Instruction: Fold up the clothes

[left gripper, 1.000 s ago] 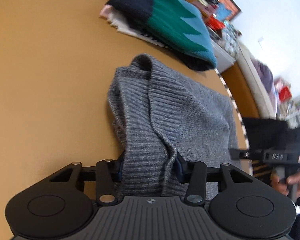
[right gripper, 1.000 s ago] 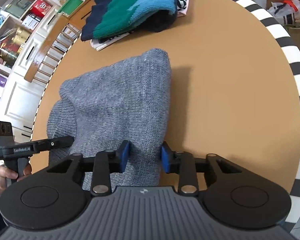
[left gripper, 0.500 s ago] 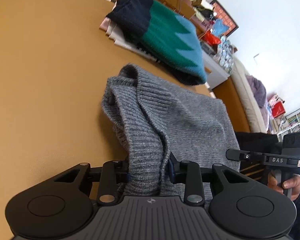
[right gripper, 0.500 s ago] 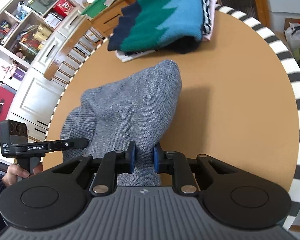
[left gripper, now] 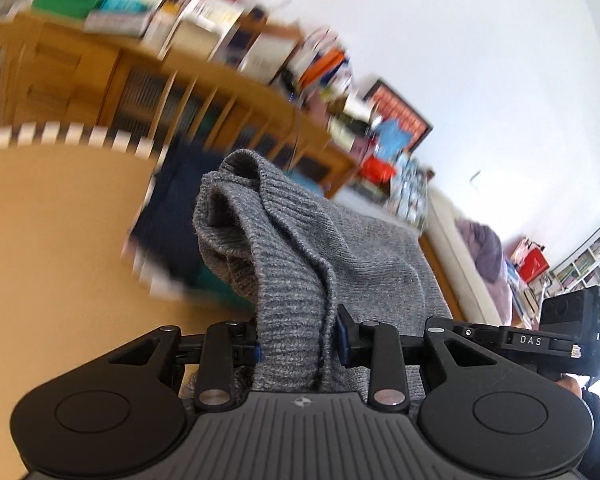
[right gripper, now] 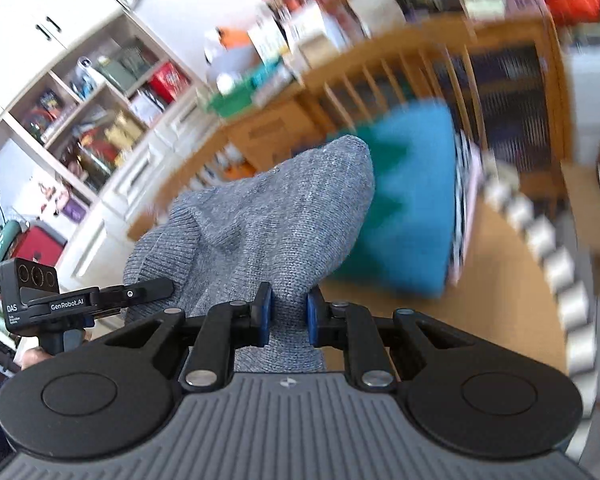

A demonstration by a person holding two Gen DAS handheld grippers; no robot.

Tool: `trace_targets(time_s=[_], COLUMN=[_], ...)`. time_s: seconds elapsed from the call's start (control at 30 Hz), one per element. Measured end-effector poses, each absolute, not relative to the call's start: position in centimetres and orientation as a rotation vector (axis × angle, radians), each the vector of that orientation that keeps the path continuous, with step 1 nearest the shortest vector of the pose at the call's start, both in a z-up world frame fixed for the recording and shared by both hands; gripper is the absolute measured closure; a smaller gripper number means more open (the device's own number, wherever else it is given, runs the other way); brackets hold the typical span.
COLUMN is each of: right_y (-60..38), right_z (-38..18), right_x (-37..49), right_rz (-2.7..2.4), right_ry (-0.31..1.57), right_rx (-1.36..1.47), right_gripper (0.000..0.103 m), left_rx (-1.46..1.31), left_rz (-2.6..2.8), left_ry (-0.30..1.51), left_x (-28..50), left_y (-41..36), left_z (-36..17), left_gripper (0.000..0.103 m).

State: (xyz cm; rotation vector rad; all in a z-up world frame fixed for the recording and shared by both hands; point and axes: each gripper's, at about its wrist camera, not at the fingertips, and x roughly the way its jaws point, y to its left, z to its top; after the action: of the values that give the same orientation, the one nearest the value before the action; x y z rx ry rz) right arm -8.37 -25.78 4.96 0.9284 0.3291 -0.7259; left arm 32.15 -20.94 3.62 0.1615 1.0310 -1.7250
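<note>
Lettering "DAS" and "GenRobot.AI" is read on the grippers, between which a grey knit sweater [left gripper: 300, 248] (long axis stretched between them, above the round table [left gripper: 52, 240]) is pinched by left gripper [left gripper: 298, 340] and right gripper [right gripper: 288, 314], with a folded teal garment [right gripper: 412, 208] lying beyond.

grey ribbed knit sweater [left gripper: 300, 264], matt tan table [left gripper: 52, 248], matt black plastic gripper bodies.
</note>
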Motion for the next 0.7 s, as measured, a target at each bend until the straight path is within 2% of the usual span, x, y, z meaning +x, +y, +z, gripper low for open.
trace_targets(time_s=[0.2, 0.3, 0.33, 0.37, 0.43, 0.5, 0.57, 0.7], right_y=[-34.6, -38.9, -40.4, -41.8, -44.0, -44.9, -44.7, -43.7], right_z=[6.7, 4.3, 2.8, 0.8, -3.6, -6.6, -6.1, -2.1], right_x=[-8.0, -7.3, -7.0, -6.6, -6.2, -7.0, -8.2, -8.7], right_rz=[-0.788, -0.836, -0.857, -0.887, -0.939, -0.954, -0.943, -0.973], right_ry=[0.284, 0.305, 0.325, 0.358, 0.434, 0.453, 0.422, 0.356], right_rx=[0.926, 0.942, 0.955, 0.973, 1.012, 1.051, 1.015, 0.775], right_gripper=[0.086, 0.085, 0.084, 0.081, 0.07, 0.048, 0.049, 0.056], left_rx=[0.173, 0.196, 0.221, 0.25, 0.312, 0.333, 0.285, 0.385], left_rz=[-1.711, -1.675, -1.636, -1.573, -1.417, -1.314, -1.345, -1.459], left_ry=[0.988, 1.025, 1.039, 1.058, 1.102, 1.141, 1.134, 0.866], left_x=[31.8, 32.1, 32.4, 32.6, 33.3, 34.2, 35.1, 32.7], left_y=[-31.3, -36.4, -38.1, -39.5, -41.0, -41.7, -40.9, -39.7], left_z=[6.2, 4.1, 2.4, 0.5, -2.6, -4.9, -3.9, 1.1], left_gripper=[0.069, 0.067, 0.06, 0.055, 0.055, 0.047, 0.05, 0.052])
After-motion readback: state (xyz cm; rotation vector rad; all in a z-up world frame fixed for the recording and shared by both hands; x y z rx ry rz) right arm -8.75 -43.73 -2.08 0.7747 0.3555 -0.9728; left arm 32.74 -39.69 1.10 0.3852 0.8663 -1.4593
